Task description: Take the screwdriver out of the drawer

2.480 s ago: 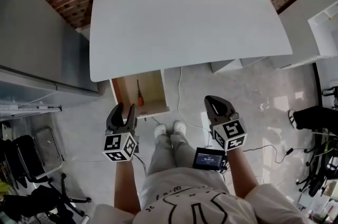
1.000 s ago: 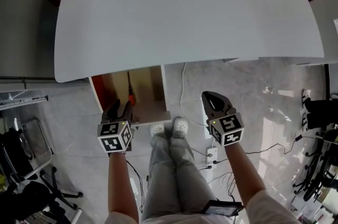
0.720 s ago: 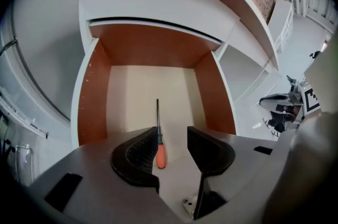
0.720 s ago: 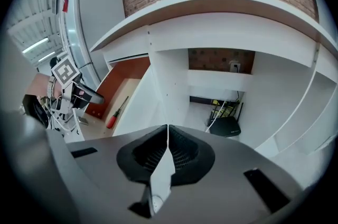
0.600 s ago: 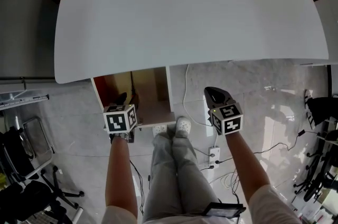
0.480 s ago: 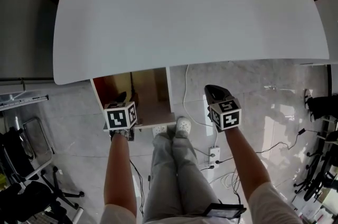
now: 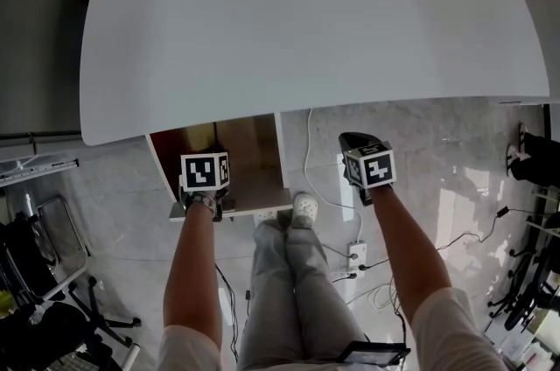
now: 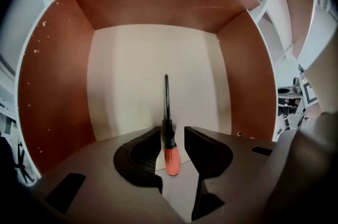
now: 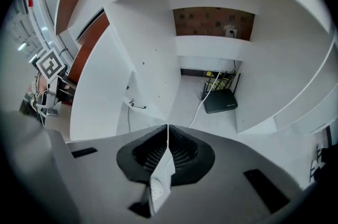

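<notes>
Step in hand: closing on the screwdriver (image 8: 167, 125), which lies flat on the floor of the open drawer (image 8: 53, 85), shaft pointing to the back wall, orange handle nearest the camera.

Tool state: the left gripper (image 8: 172, 138) points steeply down into the drawer. Its jaws stand narrowly apart and have just been closing, with the handle's black collar between them. The left pad sits just beside the collar. A gap shows on the right side, so no grip is judged made. The right gripper (image 9: 167, 136) has its jaws together on nothing.

Recommendation: finish the closure squarely on the collar or upper handle, not on the thin shaft, which would likely pivot. Keep the jaws centred so that the tool is not nudged sideways. Lift straight up, clear of the drawer walls and the desk (image 7: 306, 19) edge above.

View comparison: in the head view the left gripper's marker cube covers the screwdriver entirely, and only the left gripper view confirms its place and alignment. The head view alone shows the right gripper idle over the floor, well apart from the drawer. The right gripper view alone shows a black box (image 9: 220, 100) under the desk.
</notes>
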Action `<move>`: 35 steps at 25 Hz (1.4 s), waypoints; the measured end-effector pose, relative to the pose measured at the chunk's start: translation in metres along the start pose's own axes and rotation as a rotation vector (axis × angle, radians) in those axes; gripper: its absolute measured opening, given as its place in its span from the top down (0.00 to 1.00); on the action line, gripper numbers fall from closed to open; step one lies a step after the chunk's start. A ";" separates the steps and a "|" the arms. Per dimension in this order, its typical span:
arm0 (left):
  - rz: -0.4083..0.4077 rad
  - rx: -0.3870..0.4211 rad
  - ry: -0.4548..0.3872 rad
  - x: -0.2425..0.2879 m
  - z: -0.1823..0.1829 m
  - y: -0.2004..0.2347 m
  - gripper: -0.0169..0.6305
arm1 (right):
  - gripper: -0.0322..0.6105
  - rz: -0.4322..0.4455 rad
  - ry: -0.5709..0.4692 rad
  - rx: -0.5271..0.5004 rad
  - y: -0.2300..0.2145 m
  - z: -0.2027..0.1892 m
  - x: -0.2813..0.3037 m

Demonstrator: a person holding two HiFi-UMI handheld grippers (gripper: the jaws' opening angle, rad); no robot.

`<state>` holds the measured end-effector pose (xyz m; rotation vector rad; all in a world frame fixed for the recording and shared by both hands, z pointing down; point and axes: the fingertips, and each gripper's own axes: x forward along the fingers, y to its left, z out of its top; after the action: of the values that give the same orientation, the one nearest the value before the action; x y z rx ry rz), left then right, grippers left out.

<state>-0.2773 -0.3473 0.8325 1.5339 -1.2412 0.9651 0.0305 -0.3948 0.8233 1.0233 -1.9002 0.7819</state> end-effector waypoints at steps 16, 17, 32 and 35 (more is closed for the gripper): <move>0.109 0.031 0.063 0.023 -0.002 0.005 0.88 | 0.92 -0.037 0.052 0.071 -0.024 -0.019 0.014; 0.106 0.021 0.057 0.022 -0.001 0.005 0.88 | 0.92 -0.035 0.051 0.071 -0.024 -0.019 0.014; -0.010 -0.071 -0.098 -0.010 0.011 -0.015 0.88 | 0.92 -0.016 -0.042 0.035 -0.016 -0.009 -0.010; -0.022 -0.069 -0.151 -0.022 0.016 -0.016 0.88 | 0.92 0.000 -0.077 -0.016 -0.011 -0.002 -0.019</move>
<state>-0.2651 -0.3554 0.8047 1.5863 -1.3464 0.7960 0.0467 -0.3913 0.8095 1.0576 -1.9688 0.7350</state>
